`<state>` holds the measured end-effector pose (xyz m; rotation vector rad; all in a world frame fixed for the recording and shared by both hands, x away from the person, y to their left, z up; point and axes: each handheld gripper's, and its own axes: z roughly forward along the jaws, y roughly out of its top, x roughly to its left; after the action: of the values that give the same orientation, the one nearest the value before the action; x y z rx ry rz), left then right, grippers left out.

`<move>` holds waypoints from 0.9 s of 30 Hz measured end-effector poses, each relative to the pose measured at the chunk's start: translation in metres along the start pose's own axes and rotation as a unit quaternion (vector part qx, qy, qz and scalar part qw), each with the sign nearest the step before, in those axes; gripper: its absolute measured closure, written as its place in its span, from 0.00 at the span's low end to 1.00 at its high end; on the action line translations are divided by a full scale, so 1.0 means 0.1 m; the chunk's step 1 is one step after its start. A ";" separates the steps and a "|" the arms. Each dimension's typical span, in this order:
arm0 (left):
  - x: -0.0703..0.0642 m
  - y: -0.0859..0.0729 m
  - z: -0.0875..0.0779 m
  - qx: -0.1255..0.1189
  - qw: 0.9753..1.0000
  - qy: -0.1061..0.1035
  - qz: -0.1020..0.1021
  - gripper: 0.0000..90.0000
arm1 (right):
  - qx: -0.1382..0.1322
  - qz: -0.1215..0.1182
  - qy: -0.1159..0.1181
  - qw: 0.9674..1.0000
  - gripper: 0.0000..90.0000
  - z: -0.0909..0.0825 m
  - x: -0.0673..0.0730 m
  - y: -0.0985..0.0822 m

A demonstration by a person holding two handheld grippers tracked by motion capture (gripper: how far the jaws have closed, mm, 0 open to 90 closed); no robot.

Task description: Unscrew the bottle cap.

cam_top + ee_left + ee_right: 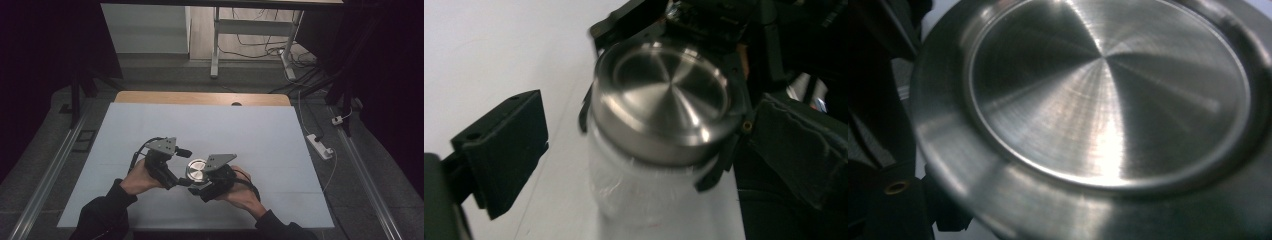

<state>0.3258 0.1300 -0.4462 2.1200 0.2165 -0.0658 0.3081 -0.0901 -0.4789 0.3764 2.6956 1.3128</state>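
Observation:
A clear jar with a brushed steel lid is held just above the white table top. My right gripper is shut on the lid, and its black fingers clamp the rim from both sides. My left gripper stands open around the jar's clear body, with a gap between its left jaw and the jar. From above, the lid sits between the two hands, with the left gripper at its lower left.
The white sheet covers the table, and a wooden strip shows at the far edge. A power strip and cables lie on the floor to the right. A desk frame stands behind the table.

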 end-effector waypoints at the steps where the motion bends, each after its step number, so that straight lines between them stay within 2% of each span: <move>1: 0.00 0.02 0.02 0.005 1.000 -0.011 0.010 0.05 | 0.000 -0.008 0.004 1.000 0.17 0.00 0.00 0.00; 5: -0.02 0.09 0.10 0.021 0.998 -0.041 0.044 0.08 | 0.004 -0.026 0.020 0.999 0.17 0.01 0.03 0.01; 6: -0.03 0.10 0.12 0.026 0.997 -0.045 0.052 0.09 | 0.006 -0.022 0.024 0.999 0.17 0.00 0.04 0.01; 9: -0.05 0.12 0.18 0.039 0.996 -0.040 0.067 0.14 | 0.009 -0.027 0.029 0.999 0.17 0.00 0.06 0.01; 11: -0.07 0.12 0.19 0.037 0.997 -0.028 0.068 0.20 | 0.009 -0.027 0.028 0.999 0.17 0.00 0.06 0.02; 13: -0.06 0.11 0.19 0.030 0.998 -0.018 0.057 0.21 | 0.008 -0.023 0.025 0.999 0.17 0.00 0.05 0.02; 16: -0.07 0.12 0.21 0.021 0.999 0.011 0.037 0.21 | 0.005 -0.014 0.008 1.000 0.17 -0.01 0.02 0.02; 19: -0.10 0.14 0.25 0.016 0.998 0.055 0.013 0.21 | 0.004 0.005 -0.016 1.000 0.17 -0.02 -0.02 0.01; 20: -0.10 0.14 0.25 0.016 0.998 0.055 0.013 0.21 | 0.003 0.015 -0.024 1.000 0.17 -0.02 -0.03 0.01; 21: -0.12 0.17 0.29 0.010 0.996 0.089 -0.012 0.21 | 0.001 0.023 -0.033 0.999 0.17 -0.02 -0.05 0.00; 23: -0.15 0.20 0.35 0.002 0.992 0.120 -0.036 0.21 | -0.001 0.041 -0.053 0.998 0.17 -0.03 -0.08 0.00; 25: -0.16 0.21 0.37 0.000 0.991 0.128 -0.042 0.21 | -0.001 0.049 -0.066 0.997 0.17 -0.04 -0.09 -0.01; 26: -0.14 0.21 0.36 -0.005 0.992 0.121 -0.045 0.20 | -0.003 0.052 -0.067 0.996 0.17 -0.04 -0.10 -0.02; 27: -0.12 0.20 0.33 -0.014 0.993 0.105 -0.049 0.18 | -0.006 0.052 -0.065 0.997 0.17 -0.05 -0.10 -0.02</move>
<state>0.3193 0.0897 -0.4452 2.0876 0.4425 0.1020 0.3163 -0.0978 -0.4771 0.5867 2.5915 1.2805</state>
